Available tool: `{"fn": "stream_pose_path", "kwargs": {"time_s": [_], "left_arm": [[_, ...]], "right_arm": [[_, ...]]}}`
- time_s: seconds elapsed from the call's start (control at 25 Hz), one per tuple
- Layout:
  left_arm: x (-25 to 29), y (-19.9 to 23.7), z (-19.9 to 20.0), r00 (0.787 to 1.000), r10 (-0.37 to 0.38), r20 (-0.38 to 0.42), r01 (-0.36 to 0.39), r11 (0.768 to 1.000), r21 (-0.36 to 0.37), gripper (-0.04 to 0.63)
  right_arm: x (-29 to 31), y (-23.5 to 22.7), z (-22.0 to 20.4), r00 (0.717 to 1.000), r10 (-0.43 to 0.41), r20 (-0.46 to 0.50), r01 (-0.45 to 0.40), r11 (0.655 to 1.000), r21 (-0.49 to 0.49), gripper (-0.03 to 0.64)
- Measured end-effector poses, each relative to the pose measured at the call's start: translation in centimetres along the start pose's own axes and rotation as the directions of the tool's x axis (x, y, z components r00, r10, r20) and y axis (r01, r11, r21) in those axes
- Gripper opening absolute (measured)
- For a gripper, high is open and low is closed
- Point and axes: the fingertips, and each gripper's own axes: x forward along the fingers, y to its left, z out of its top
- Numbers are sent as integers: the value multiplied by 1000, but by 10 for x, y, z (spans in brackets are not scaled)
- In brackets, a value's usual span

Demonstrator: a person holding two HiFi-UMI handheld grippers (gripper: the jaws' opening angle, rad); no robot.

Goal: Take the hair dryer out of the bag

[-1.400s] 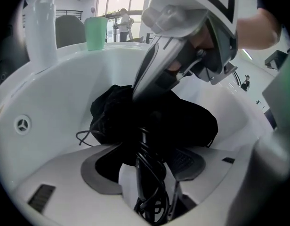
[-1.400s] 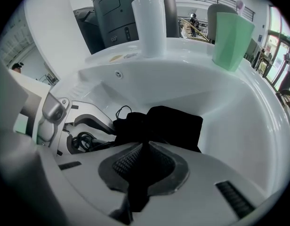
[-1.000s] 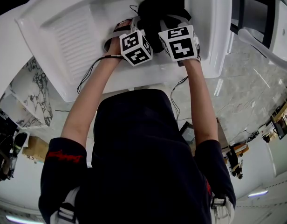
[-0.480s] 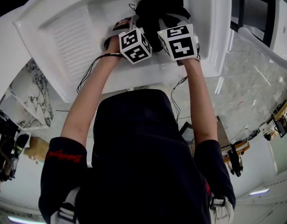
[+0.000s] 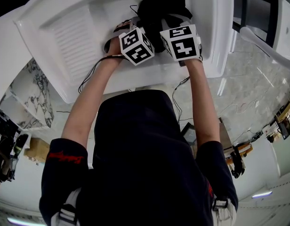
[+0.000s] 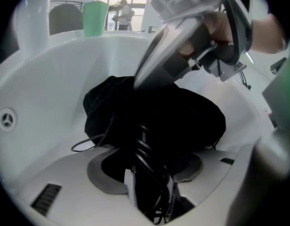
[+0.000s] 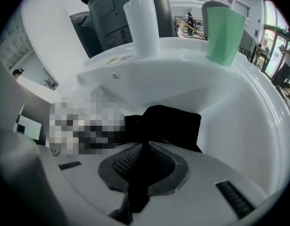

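A white sink (image 5: 69, 36) with a ribbed drainboard lies under me, a white cup (image 7: 141, 25) and a green cup (image 7: 222, 29) on its back rim. The black bag (image 6: 192, 121) sits slumped in the basin, toward the far wall and away from the drainboard.

My right claw (image 7: 142, 168) is nearly closed, pinching a fold of the bag's cloth between its pads. My left claw (image 6: 147, 166) points steeply down at the bag's near edge. Its jaws stand wide and have just been closing, with a coiled black cord (image 6: 142, 147) between them. The cord runs up into the bag. It looks like the dryer's cord, though the body of the dryer shows in no view.
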Motion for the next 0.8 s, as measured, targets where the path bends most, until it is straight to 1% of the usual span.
{"fn": "stream_pose_path", "kwargs": {"time_s": [0.44,0.6,0.8], "left_arm": [[-6,-1,-5,1000,-9,-17,9,1000,-20,219],[-10,-3,-7,999,-28,-18,28,999,-27,218],[-14,-4,-6,999,-36,-21,35,999,-17,218]], "right_arm": [[1,3,-1,1000,9,-1,-9,1000,0,53],[0,3,-1,1000,10,4,-10,1000,0,52],[-3,1,1,1000,0,22,0,1000,-1,53]]}}
